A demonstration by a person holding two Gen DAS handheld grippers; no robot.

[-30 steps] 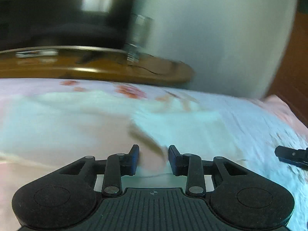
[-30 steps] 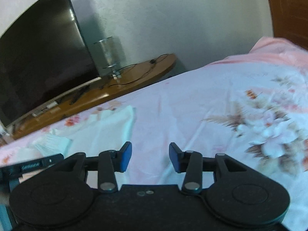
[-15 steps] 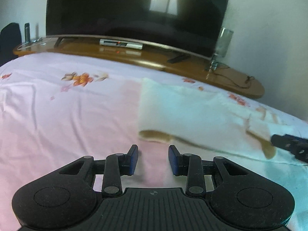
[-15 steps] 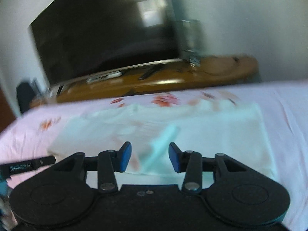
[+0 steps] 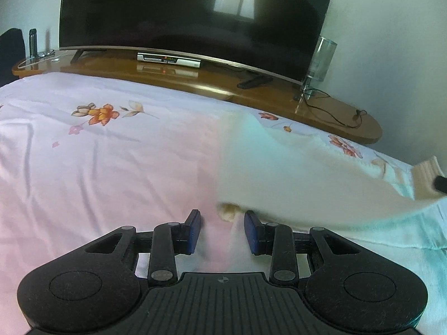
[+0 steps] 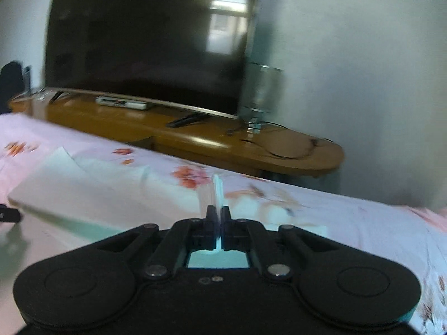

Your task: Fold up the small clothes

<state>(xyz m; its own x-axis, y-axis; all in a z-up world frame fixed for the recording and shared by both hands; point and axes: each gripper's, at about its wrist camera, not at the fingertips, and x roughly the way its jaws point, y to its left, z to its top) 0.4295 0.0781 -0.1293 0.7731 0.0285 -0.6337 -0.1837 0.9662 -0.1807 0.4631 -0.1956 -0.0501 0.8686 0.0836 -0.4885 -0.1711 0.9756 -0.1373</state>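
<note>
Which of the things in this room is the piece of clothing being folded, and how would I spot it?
Start at the big black television on the long wooden stand; the bed with the pink flowered sheet lies in front of it. On the sheet's right part lies the pale cream garment, plain and unprinted unlike the sheet. The right gripper pinches its edge, while the left gripper is open by its near corner.

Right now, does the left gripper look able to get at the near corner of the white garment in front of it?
Probably yes. The left gripper is open, and the white garment has its near corner just ahead of the gap between the fingers, with only bare bedsheet between them.
</note>
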